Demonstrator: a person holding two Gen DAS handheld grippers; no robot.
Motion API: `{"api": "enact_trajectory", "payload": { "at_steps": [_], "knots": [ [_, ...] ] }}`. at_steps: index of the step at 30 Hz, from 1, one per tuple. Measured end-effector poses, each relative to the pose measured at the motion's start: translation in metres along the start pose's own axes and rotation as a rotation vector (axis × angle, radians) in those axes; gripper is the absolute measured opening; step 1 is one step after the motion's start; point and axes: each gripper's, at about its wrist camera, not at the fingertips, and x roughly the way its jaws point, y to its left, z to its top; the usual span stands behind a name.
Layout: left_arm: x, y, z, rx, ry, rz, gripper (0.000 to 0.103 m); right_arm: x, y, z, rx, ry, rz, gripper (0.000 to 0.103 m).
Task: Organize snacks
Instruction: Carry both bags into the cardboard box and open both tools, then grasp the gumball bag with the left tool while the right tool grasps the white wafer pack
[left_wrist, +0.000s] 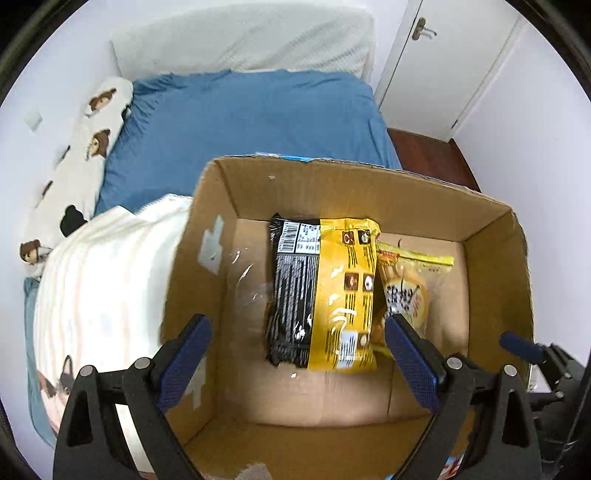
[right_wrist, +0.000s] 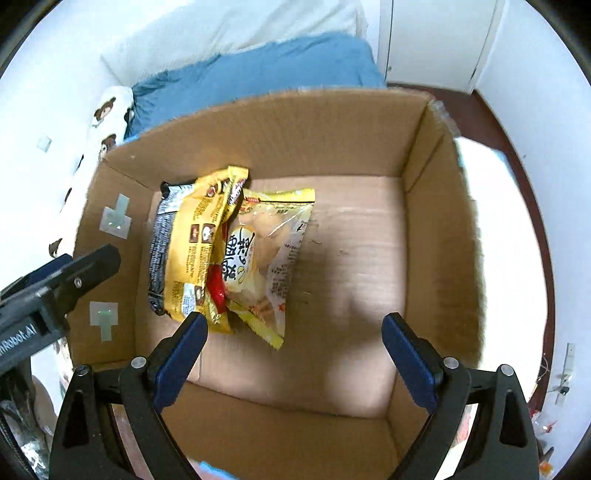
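An open cardboard box (left_wrist: 354, 177) sits on a bed; it also shows in the right wrist view (right_wrist: 295, 125). Inside lie a black and yellow snack packet (left_wrist: 325, 295), also seen in the right wrist view (right_wrist: 192, 251), and a clear and yellow snack bag (left_wrist: 410, 284) beside it on the right, also in the right wrist view (right_wrist: 269, 251). My left gripper (left_wrist: 297, 354) is open and empty above the box's left half. My right gripper (right_wrist: 295, 350) is open and empty above the box's bare middle. The left gripper's body shows at the left of the right wrist view (right_wrist: 55, 291).
The bed has a blue sheet (left_wrist: 251, 122), a white pillow (left_wrist: 240, 40) at the back and a striped cream blanket (left_wrist: 107, 288) left of the box. A white door (left_wrist: 443, 55) and dark floor (left_wrist: 428, 155) lie to the right.
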Motion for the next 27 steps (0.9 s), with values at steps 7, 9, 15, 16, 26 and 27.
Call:
{"api": "enact_trajectory", "payload": {
  "at_steps": [7, 9, 15, 16, 26, 27],
  "knots": [
    [-0.048, -0.008, -0.018, 0.018, -0.097, 0.027, 0.096, -0.023, 0.018, -0.019, -0.013, -0.124, -0.024, 0.097],
    [-0.062, -0.008, -0.028, 0.012, -0.121, 0.024, 0.096, -0.037, 0.020, -0.026, -0.019, -0.152, -0.022, 0.097],
    [-0.102, -0.005, -0.063, -0.015, -0.177, 0.036, 0.096, -0.069, 0.022, -0.057, -0.027, -0.209, 0.030, 0.097],
    [-0.106, -0.004, -0.068, -0.018, -0.180, 0.037, 0.096, -0.071, 0.022, -0.063, -0.029, -0.208, 0.039, 0.097],
    [-0.071, 0.005, -0.182, 0.009, -0.013, 0.070, 0.096, -0.030, -0.013, -0.173, 0.051, -0.006, 0.093, 0.097],
    [-0.063, 0.004, -0.190, 0.015, 0.012, 0.062, 0.096, -0.025, -0.019, -0.187, 0.064, 0.014, 0.075, 0.097]
  ]
}}
